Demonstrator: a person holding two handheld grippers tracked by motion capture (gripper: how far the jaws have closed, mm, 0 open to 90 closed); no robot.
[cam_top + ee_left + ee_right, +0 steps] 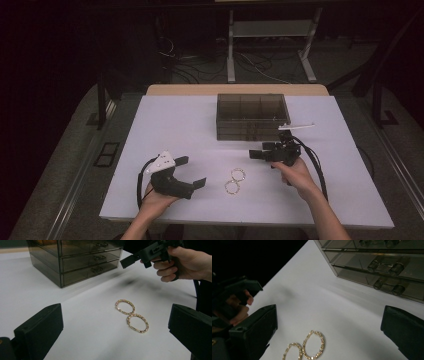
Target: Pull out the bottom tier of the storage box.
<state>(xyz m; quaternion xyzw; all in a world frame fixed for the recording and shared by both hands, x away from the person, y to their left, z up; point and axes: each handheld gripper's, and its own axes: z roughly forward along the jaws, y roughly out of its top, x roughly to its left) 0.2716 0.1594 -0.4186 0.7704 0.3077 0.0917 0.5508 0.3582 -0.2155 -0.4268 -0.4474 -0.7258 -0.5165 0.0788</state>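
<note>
Two gold hoop earrings (235, 180) lie side by side and touching on the white table (165, 125), near its front middle. In the left gripper view the farther hoop (125, 306) and the nearer hoop (137, 323) lie just ahead of my left gripper (115, 313), which is open and empty. The high view puts the left gripper (194, 171) left of the earrings. My right gripper (260, 151) hovers right of and beyond them, open, nothing between its jaws. Its own view has the hoops (314, 345) low between the jaws of the right gripper (329, 312).
A smoky translucent drawer box (252, 116) with three shut drawers (87, 262) stands at the back middle of the table. Beyond the table's far edge the floor holds cables and a metal frame (272, 30). Bare tabletop lies left of the box.
</note>
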